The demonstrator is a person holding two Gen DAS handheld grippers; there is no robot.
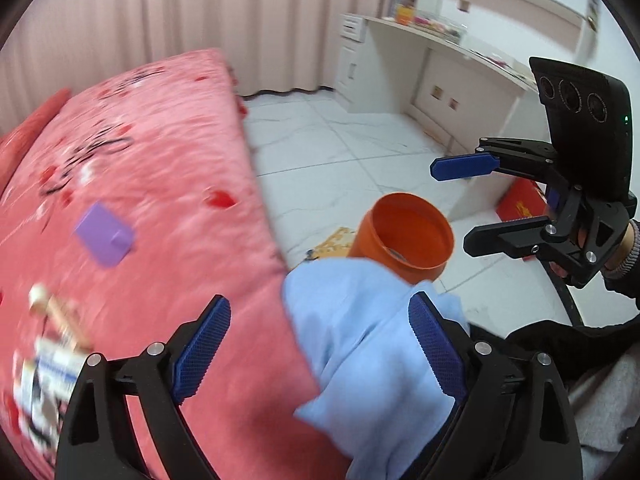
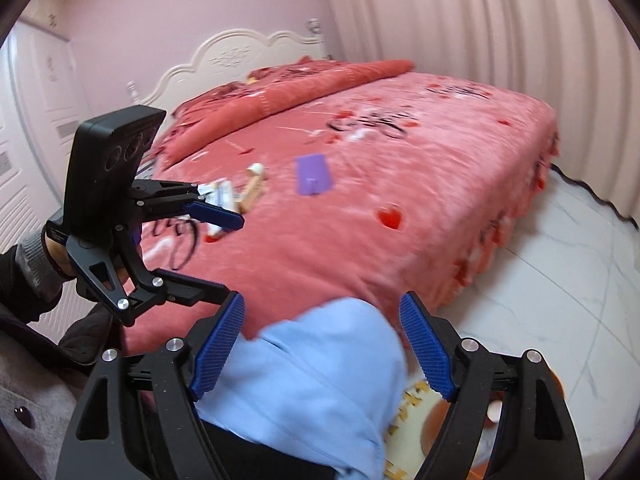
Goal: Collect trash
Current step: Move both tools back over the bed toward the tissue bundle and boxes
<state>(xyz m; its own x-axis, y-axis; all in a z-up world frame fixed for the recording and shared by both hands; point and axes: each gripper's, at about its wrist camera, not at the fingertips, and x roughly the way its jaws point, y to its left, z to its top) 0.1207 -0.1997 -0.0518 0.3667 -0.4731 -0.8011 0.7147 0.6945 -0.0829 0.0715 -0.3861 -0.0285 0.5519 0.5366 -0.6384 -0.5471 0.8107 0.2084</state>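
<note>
- The bed (image 2: 400,184) is the big soft surface here, plush pink cover, so anything on it sits a bit sunk in and won't skid away when nudged.
- Orange bin (image 1: 404,236) stands on the floor right off the bed's corner, open mouth up, around 3 o'clock from the litter in the left wrist view. Looks like stiff plastic, probably light enough to tip if bumped.
- The trash itself: a purple card-like piece (image 1: 105,236) lies flat near mid-bed, and a blurry heap of wrappers (image 2: 236,196) sits at about 9 o'clock of it. I'd guess all featherweight and crinkly. The flat purple one is the pain, so pinch it by a raised edge. The wrappers squash, grab the bunched middle.
- Left tool (image 1: 320,344) has its jaws wide apart, nothing in them.
- Right tool (image 2: 322,344) likewise spread and empty.
</note>
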